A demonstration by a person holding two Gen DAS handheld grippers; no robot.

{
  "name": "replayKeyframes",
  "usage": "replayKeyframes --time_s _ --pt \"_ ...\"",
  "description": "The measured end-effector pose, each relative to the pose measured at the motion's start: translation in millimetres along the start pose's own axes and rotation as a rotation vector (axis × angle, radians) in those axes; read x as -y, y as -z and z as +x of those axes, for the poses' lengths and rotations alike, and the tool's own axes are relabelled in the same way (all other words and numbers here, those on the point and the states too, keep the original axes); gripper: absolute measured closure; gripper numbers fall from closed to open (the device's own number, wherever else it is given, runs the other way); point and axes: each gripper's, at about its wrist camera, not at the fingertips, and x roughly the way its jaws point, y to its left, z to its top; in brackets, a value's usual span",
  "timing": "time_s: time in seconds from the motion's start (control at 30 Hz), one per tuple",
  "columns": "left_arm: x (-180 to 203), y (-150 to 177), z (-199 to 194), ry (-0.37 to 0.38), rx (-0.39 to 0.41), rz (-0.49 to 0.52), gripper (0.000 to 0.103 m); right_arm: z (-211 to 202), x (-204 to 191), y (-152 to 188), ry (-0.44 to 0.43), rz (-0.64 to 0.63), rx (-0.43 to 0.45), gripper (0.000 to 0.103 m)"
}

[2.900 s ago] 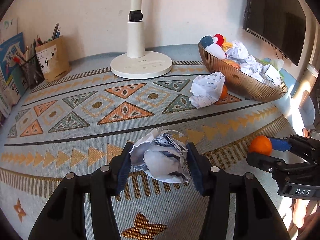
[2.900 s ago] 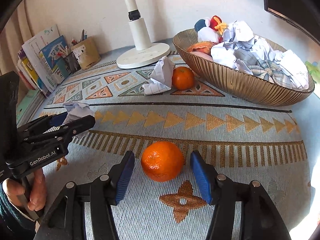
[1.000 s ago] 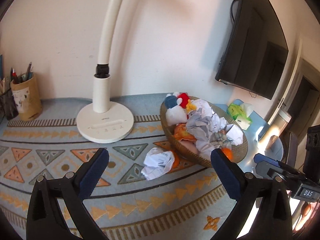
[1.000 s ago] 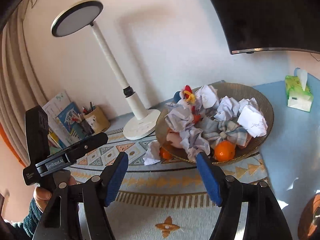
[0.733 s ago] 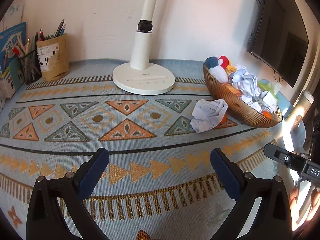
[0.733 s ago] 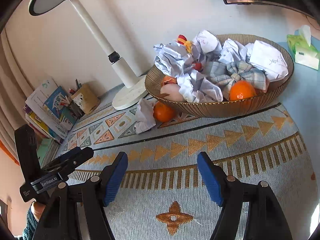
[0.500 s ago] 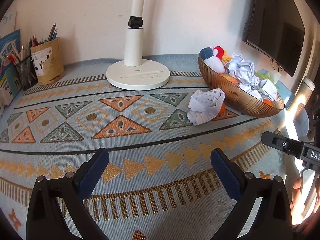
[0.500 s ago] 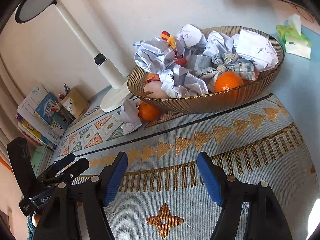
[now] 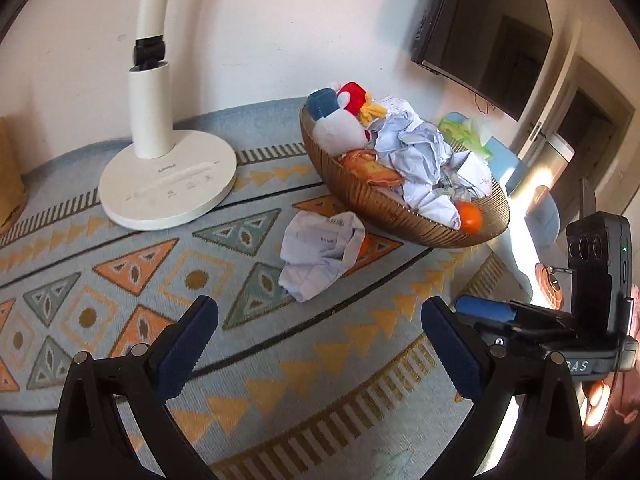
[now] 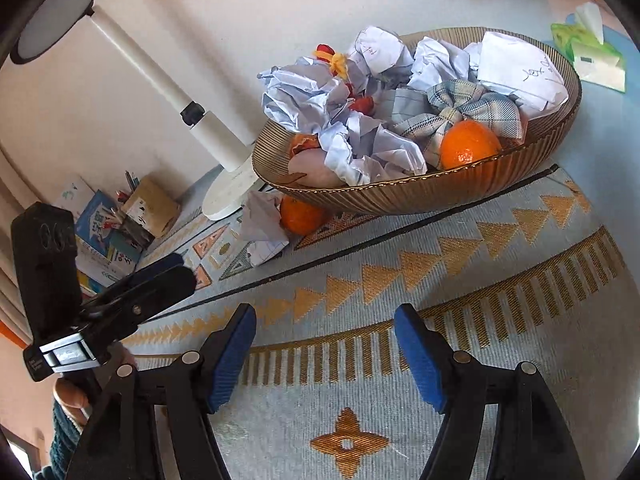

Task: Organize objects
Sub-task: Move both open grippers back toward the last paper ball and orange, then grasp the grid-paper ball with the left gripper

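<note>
A brown ribbed bowl (image 9: 400,216) (image 10: 420,192) holds crumpled papers, a plaid cloth, a plush toy (image 9: 340,120) and an orange (image 9: 469,216) (image 10: 470,144). On the patterned mat beside it lie a crumpled paper (image 9: 320,248) (image 10: 262,224) and a second orange (image 10: 302,214), half hidden behind the paper in the left wrist view. My left gripper (image 9: 318,320) (image 10: 180,272) hovers open and empty just short of that paper. My right gripper (image 10: 326,328) (image 9: 472,308) is open and empty over the mat in front of the bowl.
A white lamp base (image 9: 168,184) (image 10: 224,196) stands left of the bowl. A pen holder (image 10: 150,204) and books (image 10: 100,220) sit at the far left. A green tissue pack (image 10: 592,56) lies behind the bowl, under a wall screen (image 9: 488,36).
The paper ball and orange once between the jaws are gone from them; both grippers are empty. Over the last second both dipped toward the mat, and the left closed in on the loose paper.
</note>
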Motion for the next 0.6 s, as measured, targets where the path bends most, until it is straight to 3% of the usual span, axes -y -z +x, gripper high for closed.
replayKeyframes --time_s 0.13,0.27,0.37,0.4,0.43,0.6 --pt "-2.4 -26.3 42.6 0.034 -0.064 0.064 0.003 3.0 7.4 -10.1 -0.038 0.093 -0.022 0.033" --pt "-4.9 -37.1 63.5 0.066 -0.060 0.060 0.009 5.5 4.5 -21.0 -0.068 0.123 -0.023 0.033" --pt "-5.6 -36.9 66.3 0.113 -0.066 0.052 0.025 9.7 -1.4 -25.0 -0.036 0.105 -0.013 0.033" --pt "-4.9 -35.1 66.1 0.131 -0.071 0.062 0.042 11.6 -2.2 -25.4 -0.035 0.109 -0.009 0.033" --pt "-4.8 -33.1 66.0 0.135 -0.080 0.068 0.049 13.4 -2.6 -25.6 -0.035 0.114 -0.004 0.033" --pt "-11.3 -20.6 47.0 0.120 -0.062 0.053 0.050 24.4 -4.4 -27.5 -0.040 0.154 0.012 0.033"
